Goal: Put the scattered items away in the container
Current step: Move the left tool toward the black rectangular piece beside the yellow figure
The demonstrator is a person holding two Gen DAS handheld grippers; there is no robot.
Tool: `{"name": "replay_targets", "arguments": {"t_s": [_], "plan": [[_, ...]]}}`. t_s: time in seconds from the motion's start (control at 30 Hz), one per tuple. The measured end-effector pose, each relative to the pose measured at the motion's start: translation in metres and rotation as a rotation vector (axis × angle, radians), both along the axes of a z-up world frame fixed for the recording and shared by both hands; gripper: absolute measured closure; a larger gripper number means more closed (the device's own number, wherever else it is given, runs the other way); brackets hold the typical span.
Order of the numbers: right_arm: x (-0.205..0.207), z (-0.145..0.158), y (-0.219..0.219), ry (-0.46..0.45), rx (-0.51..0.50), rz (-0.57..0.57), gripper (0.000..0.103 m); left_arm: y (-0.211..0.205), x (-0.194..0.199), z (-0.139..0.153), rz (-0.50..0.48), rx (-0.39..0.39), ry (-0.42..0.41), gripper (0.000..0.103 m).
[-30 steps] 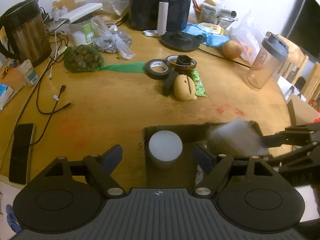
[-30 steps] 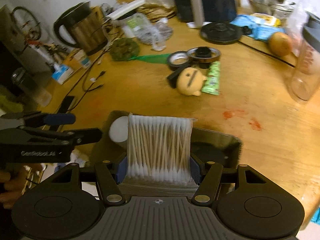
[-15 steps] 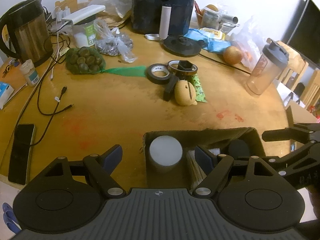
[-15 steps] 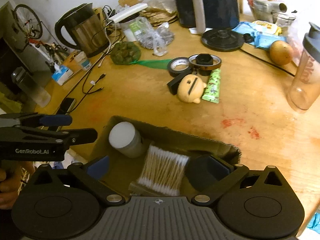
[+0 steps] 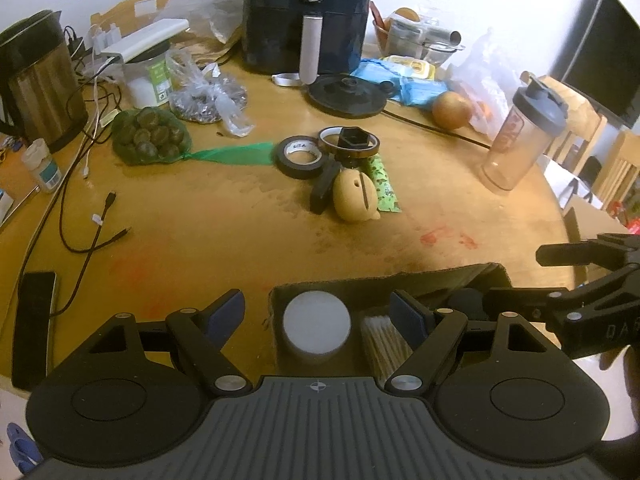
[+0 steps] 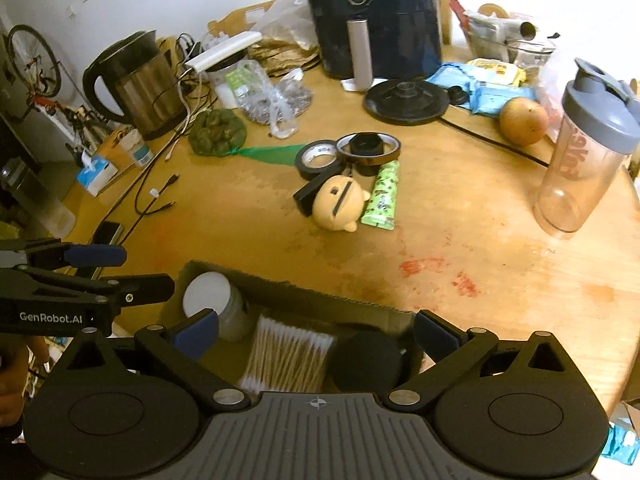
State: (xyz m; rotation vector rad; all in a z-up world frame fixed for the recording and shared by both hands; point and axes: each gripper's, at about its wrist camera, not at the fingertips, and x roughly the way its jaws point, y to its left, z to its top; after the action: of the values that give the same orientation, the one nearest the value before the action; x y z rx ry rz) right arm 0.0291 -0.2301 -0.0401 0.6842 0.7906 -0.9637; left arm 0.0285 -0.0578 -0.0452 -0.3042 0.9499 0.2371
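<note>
A cardboard box [image 6: 304,289] sits at the table's near edge. It holds a white-lidded jar [image 6: 208,296], a pack of cotton swabs [image 6: 286,356] and a black round object [image 6: 366,360]. The box also shows in the left wrist view [image 5: 384,280], with the jar [image 5: 316,322] and the swabs [image 5: 380,344]. My right gripper [image 6: 316,332] is open and empty above the box. My left gripper [image 5: 316,312] is open and empty over the box's left end. On the table lie a yellow round toy [image 6: 338,202], a green packet [image 6: 382,194], black tape [image 6: 318,156] and an amber tape roll [image 6: 368,146].
At the back stand a black air fryer [image 6: 372,12], a kettle [image 6: 136,84] and a kettle base [image 6: 406,100]. A shaker bottle [image 6: 580,152] and a round fruit [image 6: 524,120] are at the right. A green net bag [image 6: 218,132], cables [image 5: 80,208] and a phone [image 5: 34,328] lie left.
My right gripper opened and let the cotton swabs drop into the box, then drew back and up. The left gripper stayed open and rose slightly.
</note>
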Motion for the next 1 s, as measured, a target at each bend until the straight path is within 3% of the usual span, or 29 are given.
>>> {"name": "replay_targets", "arguments": {"t_s": [0.4, 0.57, 1.0], "plan": [[-0.025, 0.006, -0.003, -0.015, -0.011, -0.097, 0.000, 0.015, 0.032, 0.006, -0.026, 0.013, -0.013, 0.023], [-0.039, 0.007, -0.007, -0.075, 0.014, -0.162, 0.000, 0.020, 0.048, 0.008, -0.054, 0.026, -0.022, 0.024], [-0.050, 0.005, -0.018, -0.040, 0.011, -0.246, 0.000, 0.036, 0.085, -0.005, -0.119, 0.055, -0.008, 0.024]]}}
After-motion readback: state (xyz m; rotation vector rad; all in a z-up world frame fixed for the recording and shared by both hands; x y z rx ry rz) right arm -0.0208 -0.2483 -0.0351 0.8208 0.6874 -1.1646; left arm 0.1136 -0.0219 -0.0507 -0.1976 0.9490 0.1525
